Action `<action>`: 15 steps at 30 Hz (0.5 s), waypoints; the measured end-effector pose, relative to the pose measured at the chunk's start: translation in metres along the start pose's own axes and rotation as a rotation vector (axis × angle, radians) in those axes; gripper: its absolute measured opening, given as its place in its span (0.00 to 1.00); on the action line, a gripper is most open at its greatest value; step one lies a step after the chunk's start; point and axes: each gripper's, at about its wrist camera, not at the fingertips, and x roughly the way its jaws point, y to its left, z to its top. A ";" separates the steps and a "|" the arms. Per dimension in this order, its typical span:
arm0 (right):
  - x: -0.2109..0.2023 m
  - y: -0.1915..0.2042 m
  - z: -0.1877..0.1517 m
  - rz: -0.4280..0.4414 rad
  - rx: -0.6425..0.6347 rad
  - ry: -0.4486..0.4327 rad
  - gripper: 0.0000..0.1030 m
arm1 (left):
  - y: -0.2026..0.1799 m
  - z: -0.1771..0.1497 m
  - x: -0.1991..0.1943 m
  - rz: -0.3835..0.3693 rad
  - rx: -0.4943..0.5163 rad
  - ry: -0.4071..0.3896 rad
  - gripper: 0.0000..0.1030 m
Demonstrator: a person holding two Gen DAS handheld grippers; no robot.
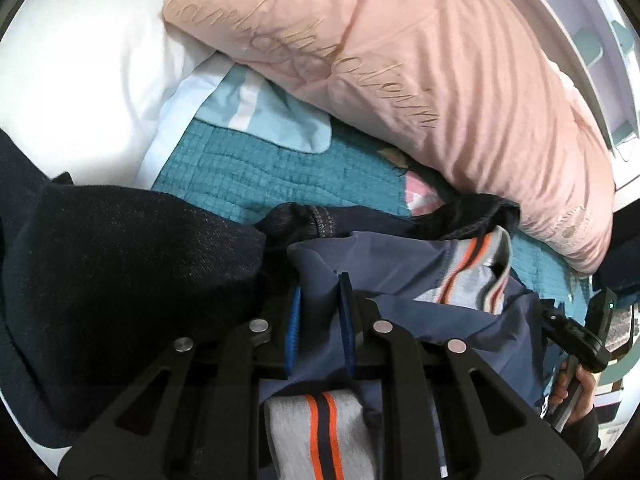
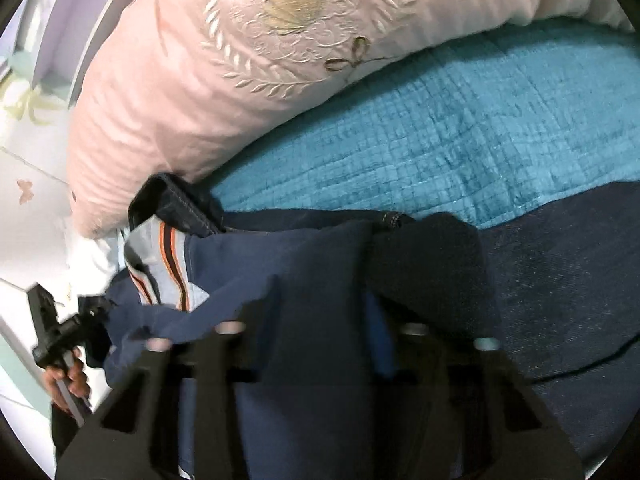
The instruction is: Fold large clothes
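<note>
Left gripper (image 1: 320, 308) has its 2 blue pads nearly together, pinching a fold of the navy garment (image 1: 400, 320), whose grey band with orange stripes (image 1: 320, 432) lies just beneath the jaws. Right gripper (image 2: 324, 320) is blurred in its own view, but navy cloth fills the narrow gap between its fingers and drapes over them, so it reads as clamped on the same garment. Each view shows the other tool off to the side, the right hand (image 1: 576, 384) wrapped around its handle.

Just beyond the jaws the garment is bunched and rumpled, with a second striped grey part (image 1: 476, 276) turned up and a darker denim-like piece (image 1: 120, 264) lying beside it. Farther off come the teal quilted bedspread (image 2: 460, 120), then the pink embroidered pillow (image 2: 200, 80).

Judging by this, folding has barely begun: both ends look gripped, yet no flat, squared fold shows. Spreading, smoothing and the folds themselves remain.
</note>
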 end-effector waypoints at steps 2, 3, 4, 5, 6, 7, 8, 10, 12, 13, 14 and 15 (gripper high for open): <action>-0.004 -0.001 -0.003 -0.017 -0.006 -0.013 0.06 | 0.001 -0.001 -0.008 -0.028 -0.004 -0.002 0.16; -0.008 -0.002 -0.004 -0.009 0.000 -0.027 0.06 | 0.001 -0.002 -0.011 -0.023 -0.006 -0.011 0.16; -0.015 0.000 -0.007 -0.019 -0.001 -0.040 0.05 | -0.001 -0.003 -0.015 -0.021 0.000 -0.018 0.16; -0.019 0.003 -0.010 -0.015 -0.013 -0.049 0.05 | -0.002 -0.004 -0.016 -0.026 0.004 -0.017 0.16; -0.024 0.010 -0.013 -0.009 -0.044 -0.063 0.05 | -0.004 -0.005 -0.018 -0.030 0.009 -0.016 0.16; -0.028 0.018 -0.015 0.003 -0.074 -0.069 0.05 | -0.007 -0.006 -0.019 -0.031 0.016 -0.017 0.16; -0.028 0.021 -0.016 0.006 -0.086 -0.070 0.05 | -0.008 -0.007 -0.021 -0.033 0.017 -0.020 0.16; -0.032 0.027 -0.016 -0.009 -0.095 -0.079 0.05 | -0.009 -0.010 -0.024 -0.040 0.008 -0.022 0.16; -0.043 0.031 -0.018 0.031 -0.088 -0.118 0.05 | -0.010 -0.013 -0.033 -0.057 0.001 -0.033 0.15; -0.049 0.033 -0.020 0.057 -0.095 -0.126 0.05 | -0.012 -0.015 -0.040 -0.065 0.006 -0.045 0.15; -0.054 0.035 -0.023 0.073 -0.098 -0.135 0.05 | -0.013 -0.018 -0.049 -0.071 0.014 -0.063 0.12; -0.060 0.038 -0.025 0.087 -0.102 -0.142 0.05 | -0.014 -0.021 -0.057 -0.074 0.016 -0.075 0.11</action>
